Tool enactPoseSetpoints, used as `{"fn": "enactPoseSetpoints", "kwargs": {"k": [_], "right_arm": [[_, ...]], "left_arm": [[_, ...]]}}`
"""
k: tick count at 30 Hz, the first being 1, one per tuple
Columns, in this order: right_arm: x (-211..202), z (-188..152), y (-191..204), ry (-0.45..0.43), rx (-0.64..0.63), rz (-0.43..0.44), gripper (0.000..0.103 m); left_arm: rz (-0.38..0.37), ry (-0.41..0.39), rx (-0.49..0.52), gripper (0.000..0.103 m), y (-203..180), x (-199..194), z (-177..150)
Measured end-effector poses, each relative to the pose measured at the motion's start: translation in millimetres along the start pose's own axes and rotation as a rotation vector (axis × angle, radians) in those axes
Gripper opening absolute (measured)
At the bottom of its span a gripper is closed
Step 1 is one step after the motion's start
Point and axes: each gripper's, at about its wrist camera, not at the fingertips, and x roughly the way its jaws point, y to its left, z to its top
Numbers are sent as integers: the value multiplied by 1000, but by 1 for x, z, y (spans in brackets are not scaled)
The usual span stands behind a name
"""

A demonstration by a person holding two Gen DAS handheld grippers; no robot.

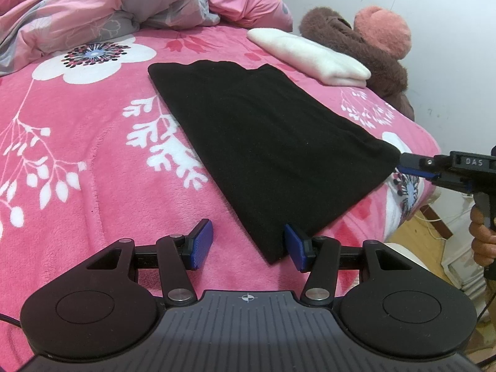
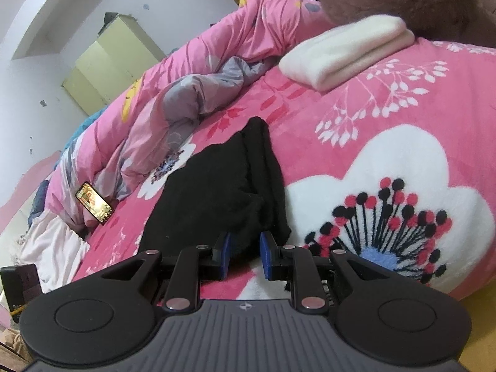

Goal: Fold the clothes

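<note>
Garment: black cloth lay flat, folded, on pink floral blanket.
L gripper: jaws spread wide, empty, right pad touching cloth's near corner.
R gripper: jaws partly apart at cloth's other corner; grip on fabric – can't tell.
Behind: folded white cloth, beside brown plush.
</note>
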Motion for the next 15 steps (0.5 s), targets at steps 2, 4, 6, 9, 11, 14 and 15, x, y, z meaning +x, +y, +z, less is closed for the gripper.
{"fn": "enactPoseSetpoints", "kwargs": {"k": [2, 4, 6, 9, 11, 14, 15], "right_arm": [[2, -1, -3, 5, 11, -6, 22], [4, -2, -5, 8, 15, -11, 22], [6, -2, -8, 9, 21, -17, 22], [9, -2, -12, 7, 30, -22, 22], [10, -2, -12, 0, 23, -19, 22], [11, -2, -11, -9, 12, -14, 22], [11, -2, -10, -13, 8, -12, 21]], "left_arm": [[-1, 0, 0, 52, 0, 0, 0], [-1, 0, 1, 52, 0, 0, 0], [-2, 0, 1, 52, 0, 0, 0], [-2, -1, 1, 52, 0, 0, 0], [-2, -1, 1, 52, 0, 0, 0], [-2, -2, 1, 52, 0, 0, 0], [-1, -2, 1, 52, 0, 0, 0]]}}
